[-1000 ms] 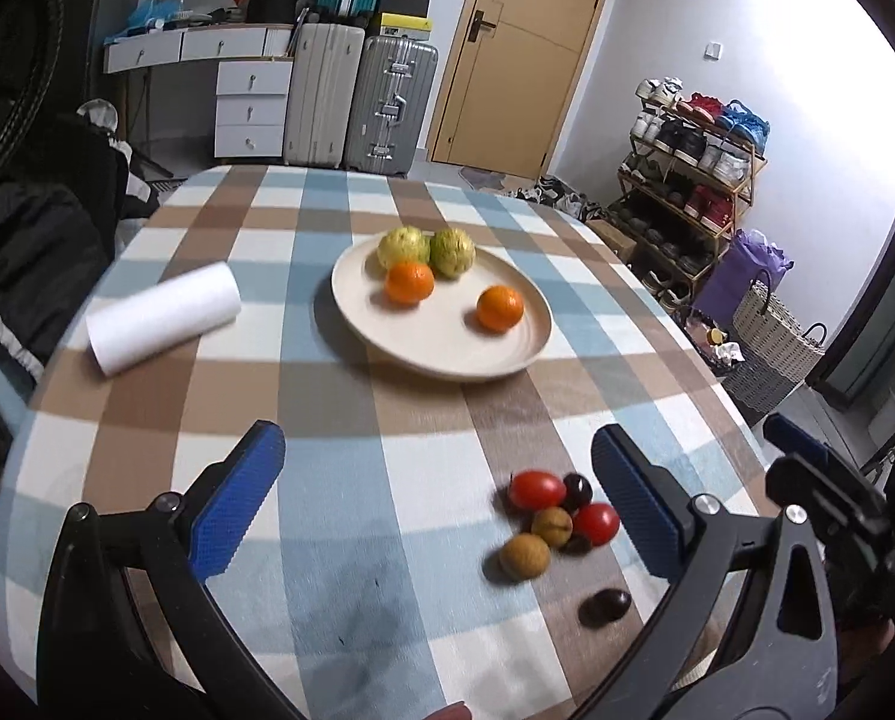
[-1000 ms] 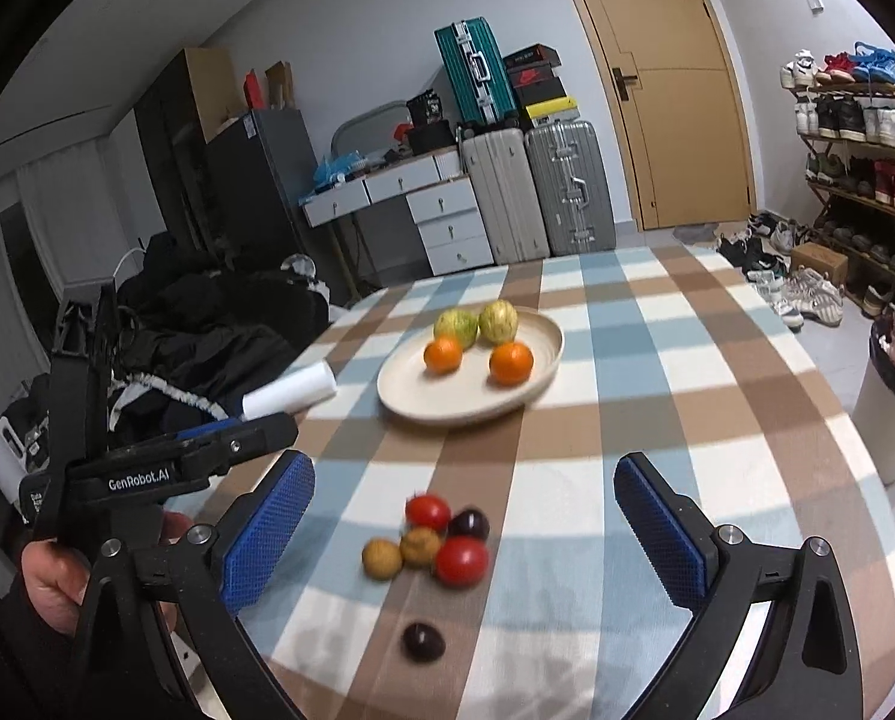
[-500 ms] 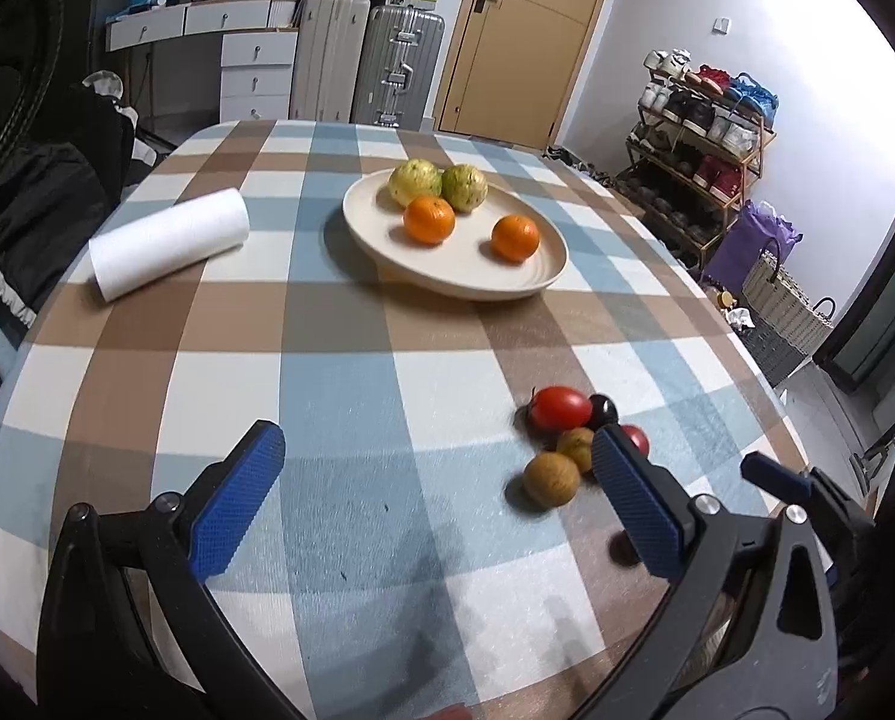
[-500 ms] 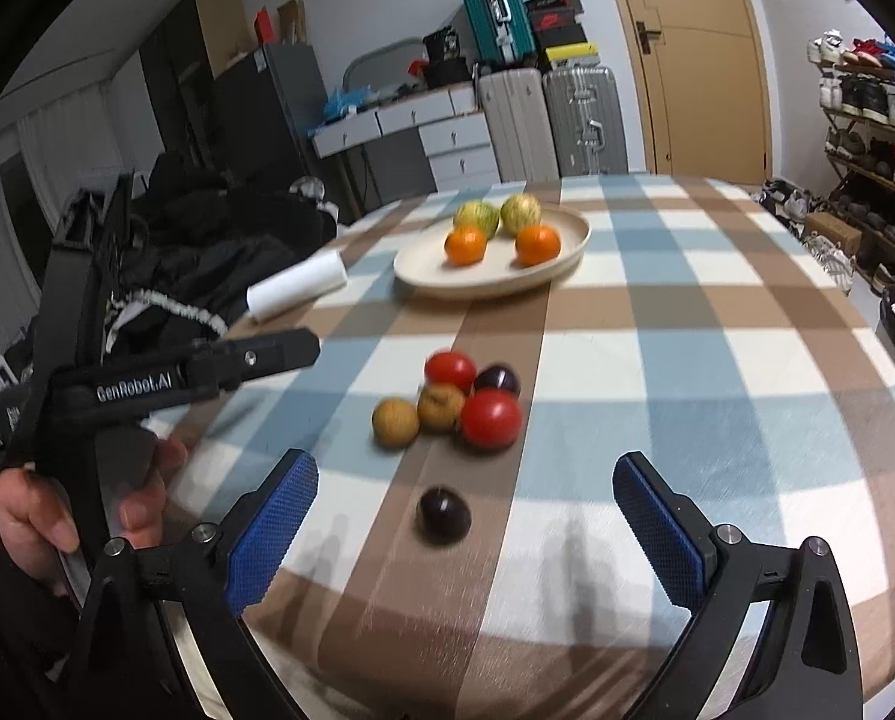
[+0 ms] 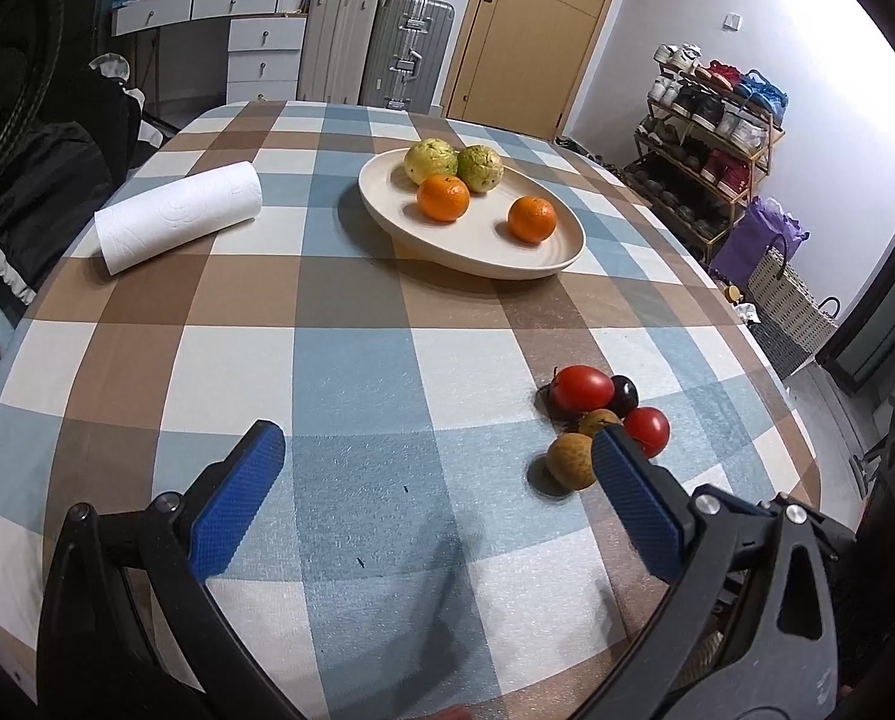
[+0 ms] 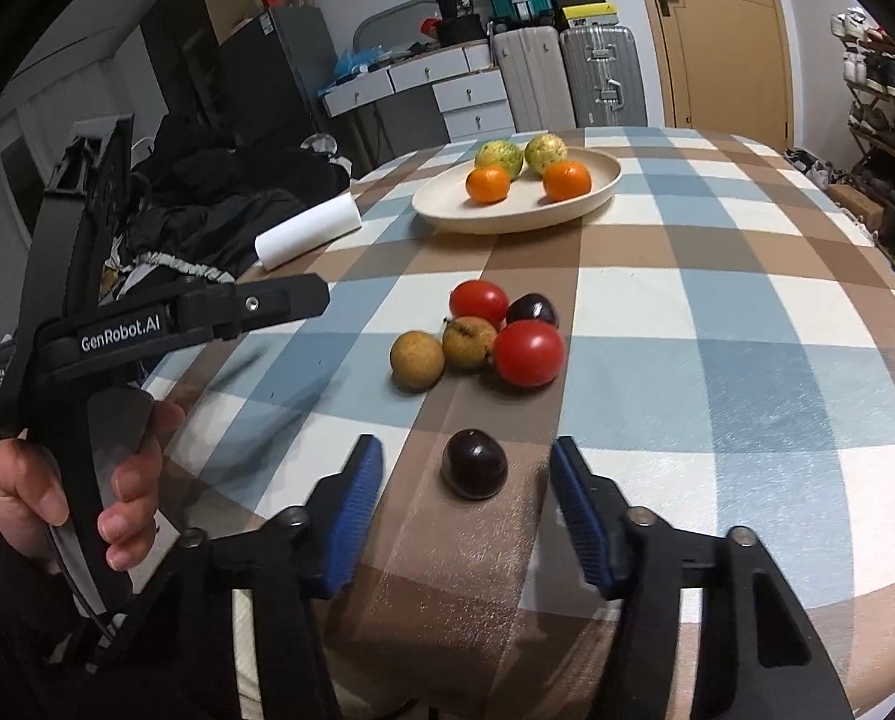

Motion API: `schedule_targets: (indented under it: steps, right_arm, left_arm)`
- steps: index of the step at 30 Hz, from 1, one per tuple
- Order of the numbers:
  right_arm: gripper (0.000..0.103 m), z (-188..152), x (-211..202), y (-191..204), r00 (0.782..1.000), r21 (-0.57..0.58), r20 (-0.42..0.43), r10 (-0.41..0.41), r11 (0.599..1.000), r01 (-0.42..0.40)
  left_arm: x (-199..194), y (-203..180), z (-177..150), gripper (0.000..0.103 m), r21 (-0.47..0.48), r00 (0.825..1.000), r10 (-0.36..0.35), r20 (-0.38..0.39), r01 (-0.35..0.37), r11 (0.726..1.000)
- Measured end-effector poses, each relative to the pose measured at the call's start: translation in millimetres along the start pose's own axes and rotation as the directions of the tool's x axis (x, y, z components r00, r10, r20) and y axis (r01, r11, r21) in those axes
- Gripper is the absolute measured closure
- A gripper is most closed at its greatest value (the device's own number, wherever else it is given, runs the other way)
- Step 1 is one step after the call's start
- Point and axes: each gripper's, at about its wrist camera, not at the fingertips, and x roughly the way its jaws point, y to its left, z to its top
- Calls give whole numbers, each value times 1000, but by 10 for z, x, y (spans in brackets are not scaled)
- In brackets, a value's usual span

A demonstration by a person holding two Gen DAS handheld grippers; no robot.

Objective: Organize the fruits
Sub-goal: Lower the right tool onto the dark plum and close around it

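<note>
Two wide-open empty claws, right claw [image 6: 465, 474] flanking lone dark plum [image 6: 474, 463], fruit cluster [image 6: 477, 339] just beyond.

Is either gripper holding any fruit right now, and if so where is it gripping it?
Nothing is held. The right gripper is open, its fingers either side of a dark plum without touching it; the left gripper is open over bare tablecloth.

Dark plum [image 6: 474, 463] lies alone near five clustered small fruits [image 6: 477, 339].
</note>
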Motion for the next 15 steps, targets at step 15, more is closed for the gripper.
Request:
schedule_targets:
  steps: [15]
  right_arm:
    - [79,-4,17,-76,1000,36,6,13,999,-13]
  left_arm:
    - [14,133,55,1,-20,1000,0,-1,0,1000]
